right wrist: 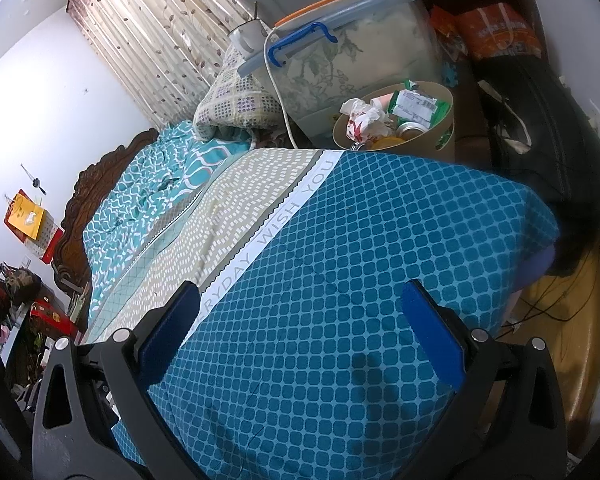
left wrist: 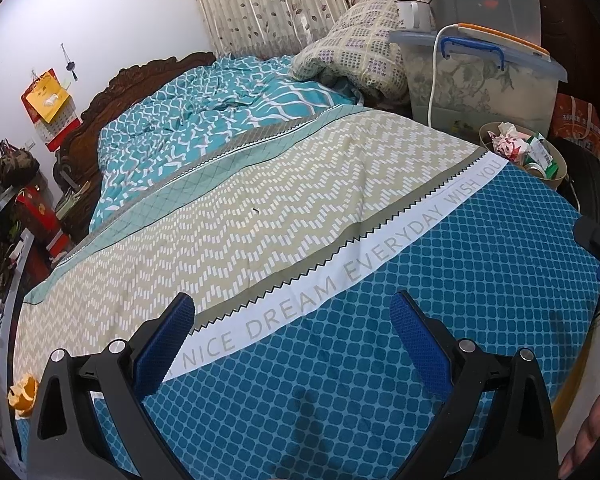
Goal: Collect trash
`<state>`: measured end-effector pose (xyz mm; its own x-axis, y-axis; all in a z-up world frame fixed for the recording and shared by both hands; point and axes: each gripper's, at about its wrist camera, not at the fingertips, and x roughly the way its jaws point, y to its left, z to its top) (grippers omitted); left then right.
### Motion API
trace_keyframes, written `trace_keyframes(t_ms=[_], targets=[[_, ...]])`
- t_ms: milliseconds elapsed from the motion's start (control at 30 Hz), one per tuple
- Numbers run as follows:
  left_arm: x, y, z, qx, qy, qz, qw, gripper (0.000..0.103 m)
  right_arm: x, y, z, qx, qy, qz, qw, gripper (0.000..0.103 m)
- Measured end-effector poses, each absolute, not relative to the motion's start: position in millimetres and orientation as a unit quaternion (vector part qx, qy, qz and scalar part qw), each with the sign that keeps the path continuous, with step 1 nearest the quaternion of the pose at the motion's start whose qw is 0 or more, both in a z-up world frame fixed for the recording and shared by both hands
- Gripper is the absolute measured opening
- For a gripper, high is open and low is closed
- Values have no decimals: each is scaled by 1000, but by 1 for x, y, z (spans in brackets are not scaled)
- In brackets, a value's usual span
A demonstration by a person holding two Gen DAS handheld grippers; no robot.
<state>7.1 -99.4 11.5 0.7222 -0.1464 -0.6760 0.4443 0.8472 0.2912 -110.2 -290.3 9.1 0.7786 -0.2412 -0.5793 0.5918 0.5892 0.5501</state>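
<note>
A round beige trash bin [right wrist: 420, 136] stands beside the bed's far right side, filled with crumpled paper, green wrappers and a can; it also shows in the left wrist view [left wrist: 556, 172]. An orange peel [left wrist: 22, 394] lies on the bed's left front edge, left of my left gripper. My left gripper [left wrist: 292, 320] is open and empty above the blue patterned bedspread [left wrist: 420, 280]. My right gripper [right wrist: 300, 308] is open and empty above the same bedspread [right wrist: 380, 240], well short of the bin.
A clear storage box [right wrist: 364, 52] with blue handle stands behind the bin, a white mug [left wrist: 410, 14] and white cable on it. A folded quilt [left wrist: 356, 56] lies at the bed's head. Red boxes [left wrist: 36, 212] and clutter line the left side. A dark bag [right wrist: 548, 152] sits right.
</note>
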Motion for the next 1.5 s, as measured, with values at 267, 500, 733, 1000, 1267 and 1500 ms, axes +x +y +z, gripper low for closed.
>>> trace_keyframes(t_ms=[267,500,733,1000,1267,1500], targets=[[8,-98,12,219,338,-164,900,94,-110,-289,9,383,229,-242,862,99],[10,-97,12,218,341,-162,900,94,-109,-290,9,383,229,-241,862,99],[10,-96,11,219,341,-159,900,94,-109,-289,9,383,229,-242,862,99],[10,-97,11,219,341,-158,900,94,-109,-289,9,383,229,-242,862,99],[10,-97,9,220,342,-158,900,94,-109,-290,9,383,230,-242,861,99],[10,-97,9,220,342,-159,900,94,-109,-288,8,384,230,-242,861,99]])
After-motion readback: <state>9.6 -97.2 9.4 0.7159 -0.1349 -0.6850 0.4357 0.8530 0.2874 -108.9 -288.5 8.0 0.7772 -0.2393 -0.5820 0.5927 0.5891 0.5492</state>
